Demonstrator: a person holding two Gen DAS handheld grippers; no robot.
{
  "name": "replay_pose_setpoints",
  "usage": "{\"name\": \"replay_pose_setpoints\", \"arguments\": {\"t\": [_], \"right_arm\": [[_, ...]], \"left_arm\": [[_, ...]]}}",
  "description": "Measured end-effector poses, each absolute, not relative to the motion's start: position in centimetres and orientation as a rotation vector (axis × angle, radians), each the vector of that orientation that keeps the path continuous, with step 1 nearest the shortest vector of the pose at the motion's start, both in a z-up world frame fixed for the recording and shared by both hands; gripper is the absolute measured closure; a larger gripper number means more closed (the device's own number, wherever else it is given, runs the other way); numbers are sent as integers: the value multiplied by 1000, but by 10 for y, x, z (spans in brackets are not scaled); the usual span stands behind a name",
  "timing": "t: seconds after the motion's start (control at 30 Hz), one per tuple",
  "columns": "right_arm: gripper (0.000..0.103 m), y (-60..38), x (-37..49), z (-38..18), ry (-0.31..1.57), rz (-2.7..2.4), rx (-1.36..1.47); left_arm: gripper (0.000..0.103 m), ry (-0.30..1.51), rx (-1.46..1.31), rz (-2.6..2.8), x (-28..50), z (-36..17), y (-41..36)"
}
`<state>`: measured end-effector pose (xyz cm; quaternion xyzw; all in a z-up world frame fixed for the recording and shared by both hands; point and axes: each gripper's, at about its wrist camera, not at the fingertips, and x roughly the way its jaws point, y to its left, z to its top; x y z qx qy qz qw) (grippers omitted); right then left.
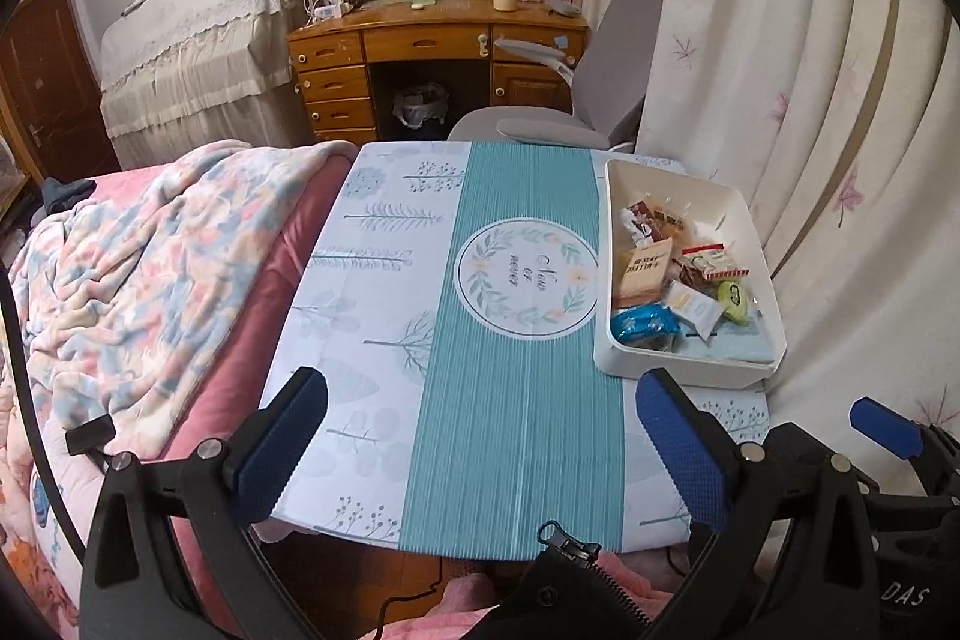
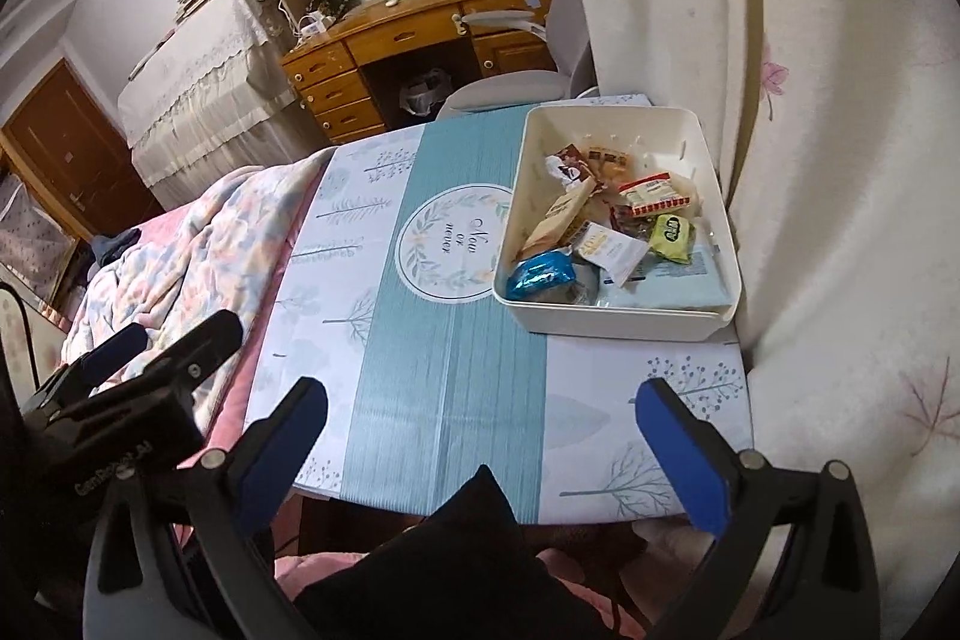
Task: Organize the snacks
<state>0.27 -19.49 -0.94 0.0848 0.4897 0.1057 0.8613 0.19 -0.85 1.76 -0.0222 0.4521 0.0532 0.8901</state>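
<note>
Snacks (image 2: 606, 226) in white bin (image 2: 630, 325), left gripper (image 1: 480, 436) and right gripper (image 2: 480, 436) jaws wide apart, empty

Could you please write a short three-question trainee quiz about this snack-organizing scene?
1. True or false: every snack packet lies inside the white bin.
2. Which packet lies nearest the bin's near wall: A) blue foil packet, B) green packet, C) red-striped packet?
3. What does the left gripper hold?

Key: 1 true; 2 A; 3 nothing, its jaws stand open over the tablecloth.
</note>
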Motion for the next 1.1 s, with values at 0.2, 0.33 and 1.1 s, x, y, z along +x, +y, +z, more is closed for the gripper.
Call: {"name": "replay_pose_setpoints", "arguments": {"t": [0.2, 0.33, 1.1], "right_arm": [[0, -189, -6, -13, 1041, 221, 178], [0, -185, -12, -15, 1052, 219, 172], [0, -187, -26, -19, 1062, 200, 169]], "left_arm": [[1, 949, -51, 104, -3, 13, -3], [1, 963, -56, 101, -9, 9, 0], [1, 964, -52, 82, -18, 8, -4]]}}
